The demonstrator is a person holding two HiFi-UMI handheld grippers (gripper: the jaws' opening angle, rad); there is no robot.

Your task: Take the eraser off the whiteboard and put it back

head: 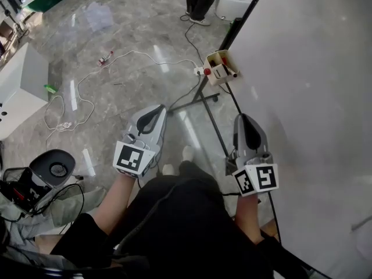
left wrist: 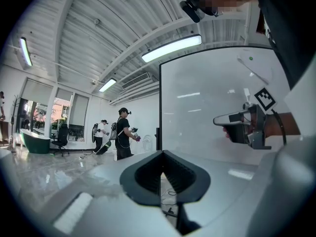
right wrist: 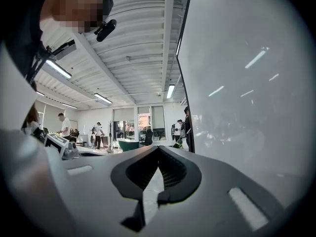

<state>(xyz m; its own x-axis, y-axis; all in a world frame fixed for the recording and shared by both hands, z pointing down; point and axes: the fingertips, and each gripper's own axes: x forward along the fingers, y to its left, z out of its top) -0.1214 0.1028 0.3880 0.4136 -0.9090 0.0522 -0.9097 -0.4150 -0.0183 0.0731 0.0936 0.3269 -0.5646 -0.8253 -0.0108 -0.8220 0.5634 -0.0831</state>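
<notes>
The whiteboard point(head: 308, 97) fills the right side of the head view, its surface bare where I see it. A small beige tray point(head: 220, 67) with red-capped markers hangs at its lower edge; I cannot make out an eraser. My left gripper point(head: 156, 110) hovers over the floor, left of the board, jaws shut with nothing between them point(left wrist: 163, 154). My right gripper point(head: 244, 120) is close to the board's edge, also shut and empty point(right wrist: 158, 149). The left gripper view shows the right gripper point(left wrist: 222, 120) in front of the whiteboard point(left wrist: 197, 98).
The board's dark stand legs point(head: 197, 100) spread on the marble floor, with a power strip point(head: 199, 71) and white cables point(head: 87, 97) nearby. A white cabinet point(head: 20, 86) and camera gear point(head: 52, 167) sit at left. A person point(head: 200, 2) stands far off; others point(left wrist: 123, 132) walk about.
</notes>
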